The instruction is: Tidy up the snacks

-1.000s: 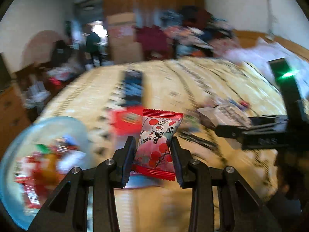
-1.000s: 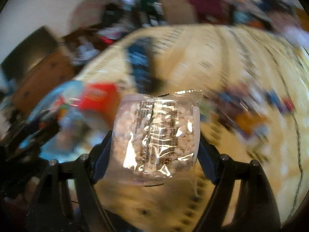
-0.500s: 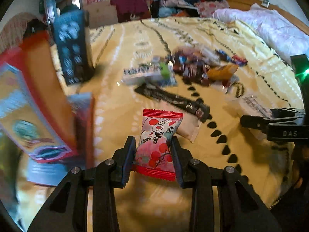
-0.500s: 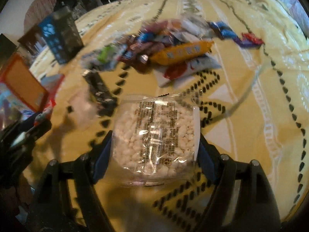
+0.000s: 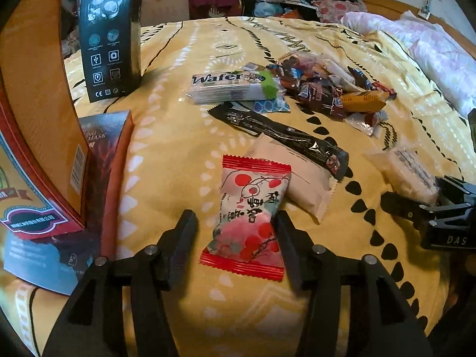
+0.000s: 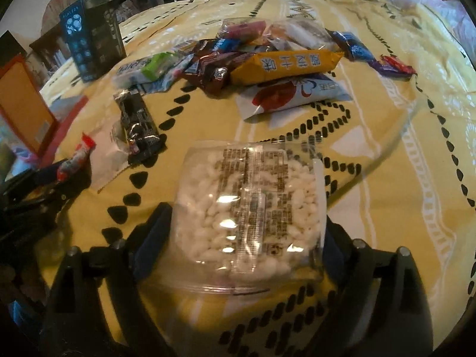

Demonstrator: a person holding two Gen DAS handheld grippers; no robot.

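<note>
A bed (image 5: 184, 160) under a yellow patterned cover fills both views. A tall black box (image 5: 110, 35) stands at its far left, with red and orange cartons nearer the camera. Mid-bed lies a loose pile of snacks (image 5: 327, 89), with a green-ended wafer pack (image 5: 235, 87) and a long black bar (image 5: 279, 134) closer in.

The left hand-held gripper (image 5: 235, 238) has just been opening. A red-and-white candy packet (image 5: 250, 217) lies between its jaws on the cover, leaning on the right jaw with a clear gap at the left.

The right hand-held gripper (image 6: 247, 235) has also just been opening, and stands wide. A clear bag of white pellets (image 6: 250, 208) sits between its jaws, seemingly resting on the cover.

Both items look set down near the pile. To finish well, open fully, then draw each gripper straight back so no jaw drags its packet.
</note>
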